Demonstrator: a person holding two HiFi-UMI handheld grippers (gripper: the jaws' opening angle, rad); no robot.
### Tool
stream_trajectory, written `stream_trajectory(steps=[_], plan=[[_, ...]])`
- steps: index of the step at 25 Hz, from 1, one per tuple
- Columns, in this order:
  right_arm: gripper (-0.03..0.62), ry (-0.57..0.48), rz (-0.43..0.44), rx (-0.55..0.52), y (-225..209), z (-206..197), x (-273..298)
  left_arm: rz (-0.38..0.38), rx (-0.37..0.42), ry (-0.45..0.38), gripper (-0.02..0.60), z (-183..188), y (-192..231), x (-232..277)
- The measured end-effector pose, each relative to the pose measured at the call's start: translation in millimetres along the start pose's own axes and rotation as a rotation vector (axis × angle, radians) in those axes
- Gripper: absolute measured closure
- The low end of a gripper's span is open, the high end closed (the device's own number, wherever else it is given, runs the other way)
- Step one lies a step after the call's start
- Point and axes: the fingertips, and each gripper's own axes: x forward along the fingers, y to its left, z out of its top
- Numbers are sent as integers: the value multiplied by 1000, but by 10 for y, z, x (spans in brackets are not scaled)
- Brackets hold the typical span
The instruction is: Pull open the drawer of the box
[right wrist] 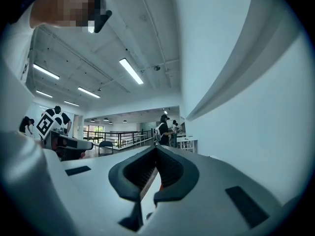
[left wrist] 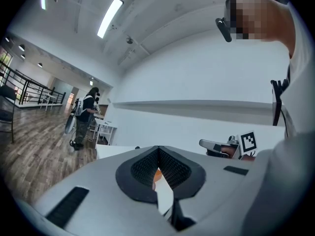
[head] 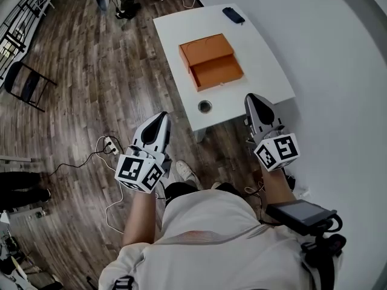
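The flat orange cardboard box (head: 204, 47) is sat on the white rectangular surface (head: 181, 26), roughly mid-way along it. Its shallow orange drawer (head: 217, 72) is already slid out on the side facing the person, so the open tray is seen from above.

Both hand-held grippers are kept on the near side of the box, and neither one is touching it. The right hand-held gripper (head: 253, 96) is pointed up past the near right corner of the surface, with its tips close to the drawer's front right corner but apart from it. The left hand-held gripper (head: 162, 116) is held over the wooden floor (head: 91, 71), off the surface's near left corner and further from the drawer. The box ends up ahead of the two, between them.

The jaws are brought together on both, pads meeting at the tips with nothing between them.

Stuff that's hard to read:
- In the left gripper view only a sliver of orange and white is glimpsed under the closed pads (left wrist: 170, 168); the rest of the box is blocked by the gripper body.
- In the right gripper view the box isn't really made out at all.
- A small dark flat object (head: 233, 15) at the far end of the surface can't be identified.
- A round metal-rimmed hole (head: 205, 106) is set near the front edge.
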Motion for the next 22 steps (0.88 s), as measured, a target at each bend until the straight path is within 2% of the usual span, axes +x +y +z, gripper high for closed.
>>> stream_trajectory(steps=[7,11,17,22], plan=[[588,-18,19,-43,21,309,-918,10,48,-26,572,95,-836,-335],[589,-36,11,-46,-24,462,-1292,-9,90,-39,572,209,-1209,-404],[589,-48,-31,-89,54,603,-1527,-51,111,-60,572,297,-1347,-496],[589,-55,-53,-101,289,731,-1591,-69,113,-60,572,374,-1318,-716]])
